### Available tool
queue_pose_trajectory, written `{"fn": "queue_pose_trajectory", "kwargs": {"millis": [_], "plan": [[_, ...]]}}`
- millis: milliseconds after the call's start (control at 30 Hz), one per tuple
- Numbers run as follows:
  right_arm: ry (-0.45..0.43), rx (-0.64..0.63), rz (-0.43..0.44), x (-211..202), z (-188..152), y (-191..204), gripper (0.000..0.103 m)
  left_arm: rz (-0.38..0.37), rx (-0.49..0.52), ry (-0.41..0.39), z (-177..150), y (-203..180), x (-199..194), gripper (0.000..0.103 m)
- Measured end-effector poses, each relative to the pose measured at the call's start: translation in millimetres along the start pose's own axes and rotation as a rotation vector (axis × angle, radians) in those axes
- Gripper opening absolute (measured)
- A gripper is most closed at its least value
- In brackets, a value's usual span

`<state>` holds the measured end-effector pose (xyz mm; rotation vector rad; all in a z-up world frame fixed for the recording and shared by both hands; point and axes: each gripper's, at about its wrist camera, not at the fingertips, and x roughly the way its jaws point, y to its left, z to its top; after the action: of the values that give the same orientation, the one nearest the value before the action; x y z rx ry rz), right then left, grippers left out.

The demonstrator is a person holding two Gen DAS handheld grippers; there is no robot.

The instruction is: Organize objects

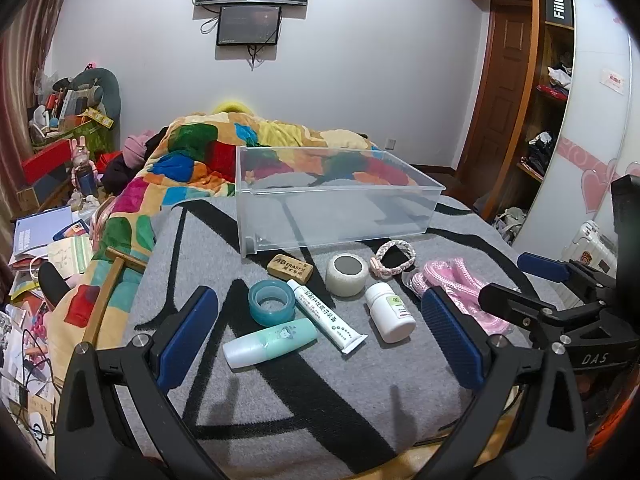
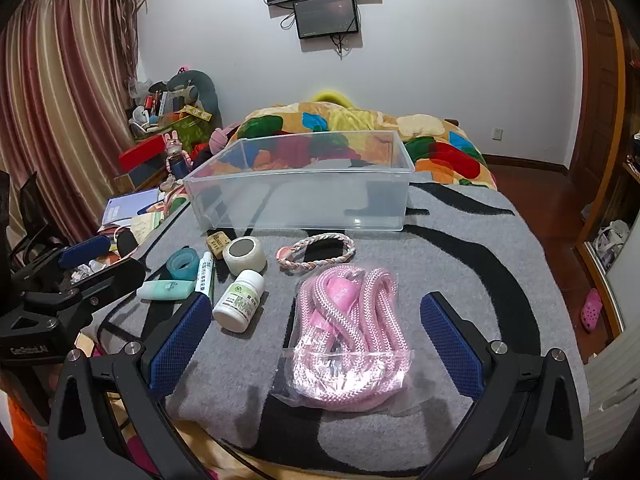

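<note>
A clear plastic bin (image 1: 340, 200) (image 2: 300, 184) stands empty on the grey blanket. In front of it lie an eraser (image 1: 290, 268), teal tape roll (image 1: 271, 303), white tape roll (image 1: 346, 276), ointment tube (image 1: 326, 320), mint bottle (image 1: 270, 342), white pill bottle (image 1: 390, 312) (image 2: 239, 300), braided bracelet (image 1: 390, 258) (image 2: 318, 254) and bagged pink rope (image 2: 348, 336) (image 1: 460, 284). My left gripper (image 1: 320, 336) is open above the small items, holding nothing. My right gripper (image 2: 316, 336) is open, hovering around the pink rope without touching it.
A colourful quilt (image 1: 240, 152) lies bunched behind the bin. A wooden hammer-like tool (image 1: 112, 276) rests at the blanket's left edge. Clutter of papers and boxes (image 1: 44, 248) fills the floor at left. A wardrobe (image 1: 540, 100) stands at right.
</note>
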<state>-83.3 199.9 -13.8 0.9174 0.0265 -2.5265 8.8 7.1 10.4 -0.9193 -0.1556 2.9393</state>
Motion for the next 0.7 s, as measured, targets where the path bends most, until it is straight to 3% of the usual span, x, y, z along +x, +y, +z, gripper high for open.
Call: {"fn": "queue_pose_trajectory", "kwargs": {"millis": [700], "plan": [[0.01, 0.011, 0.009, 0.9, -1.8, 1.5, 0.103, -0.008, 0.004, 0.001, -1.4, -3.8, -0.6, 0.103]]}}
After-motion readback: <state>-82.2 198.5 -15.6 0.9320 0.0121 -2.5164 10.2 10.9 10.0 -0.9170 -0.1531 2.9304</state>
